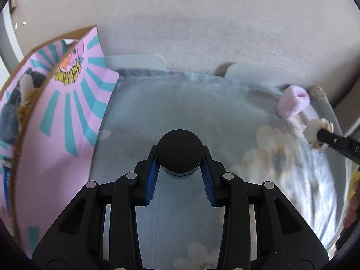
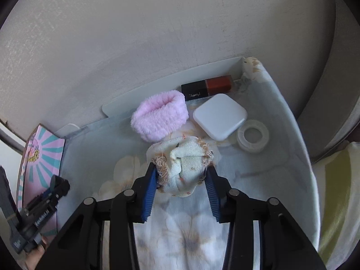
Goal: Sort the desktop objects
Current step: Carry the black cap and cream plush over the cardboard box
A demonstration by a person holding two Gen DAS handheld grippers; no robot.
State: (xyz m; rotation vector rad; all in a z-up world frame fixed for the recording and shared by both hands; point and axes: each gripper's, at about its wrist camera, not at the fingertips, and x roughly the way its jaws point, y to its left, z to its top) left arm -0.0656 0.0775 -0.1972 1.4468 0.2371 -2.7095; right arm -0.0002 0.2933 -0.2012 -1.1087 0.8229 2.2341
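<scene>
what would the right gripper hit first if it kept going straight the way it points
Probably the pink fluffy band, which lies just past the rolled cloth held by the right gripper; the white tray wall stands behind it. Depth is hard to judge.

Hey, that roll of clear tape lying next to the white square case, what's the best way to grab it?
Come straight down from above on the clear tape roll: it lies flat, hole up. Put one finger in the hole and one outside its front wall, away from the white square case that sits close on its left. Both tools are full now; the right tool holds a cloth bundle.
</scene>
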